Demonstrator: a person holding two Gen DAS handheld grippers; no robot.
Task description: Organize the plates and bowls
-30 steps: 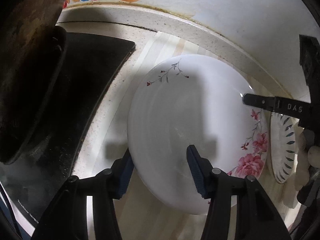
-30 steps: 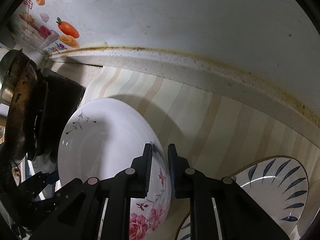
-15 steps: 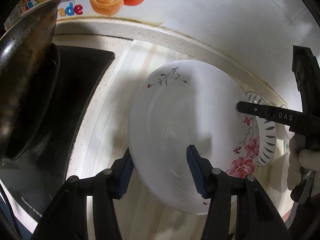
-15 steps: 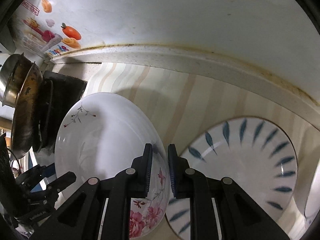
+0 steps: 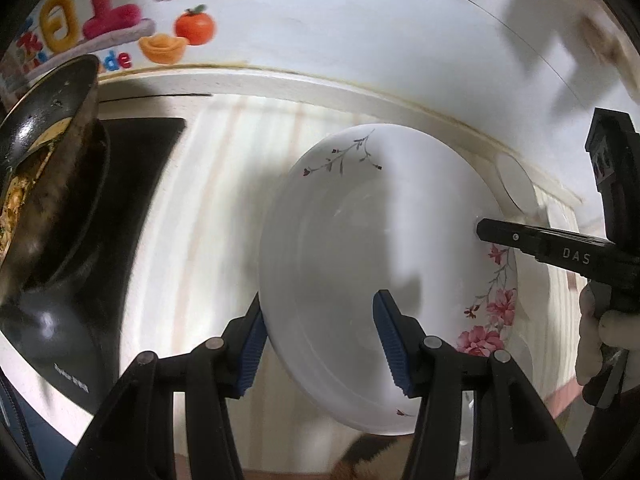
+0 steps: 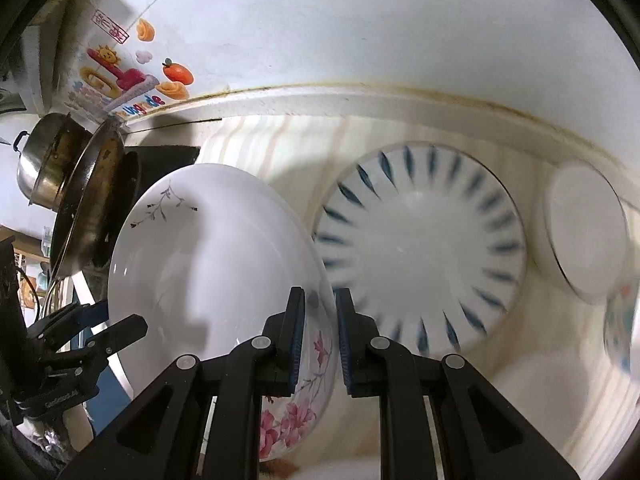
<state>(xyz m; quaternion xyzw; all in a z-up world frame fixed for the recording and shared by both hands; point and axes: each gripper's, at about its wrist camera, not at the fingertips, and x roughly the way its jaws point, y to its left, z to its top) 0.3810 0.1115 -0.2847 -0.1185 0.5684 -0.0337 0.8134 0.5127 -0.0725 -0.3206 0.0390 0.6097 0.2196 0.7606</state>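
Lifted since 1 s ago: floral plate [image 5: 360, 264] off striped bench [image 5: 224, 208] | 2 grippers, left gripper [image 5: 318, 344] and right gripper [image 6: 320, 340], jaws clamping opposite rims, angled steeply down | blue-leaf plate [image 6: 424, 256] now fully exposed beside it

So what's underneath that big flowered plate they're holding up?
Under the flowered plate, held by both tongs, striped countertop shows, with a blue-leaf plate beside its right edge. Whatever lies directly beneath the plate's middle is covered.
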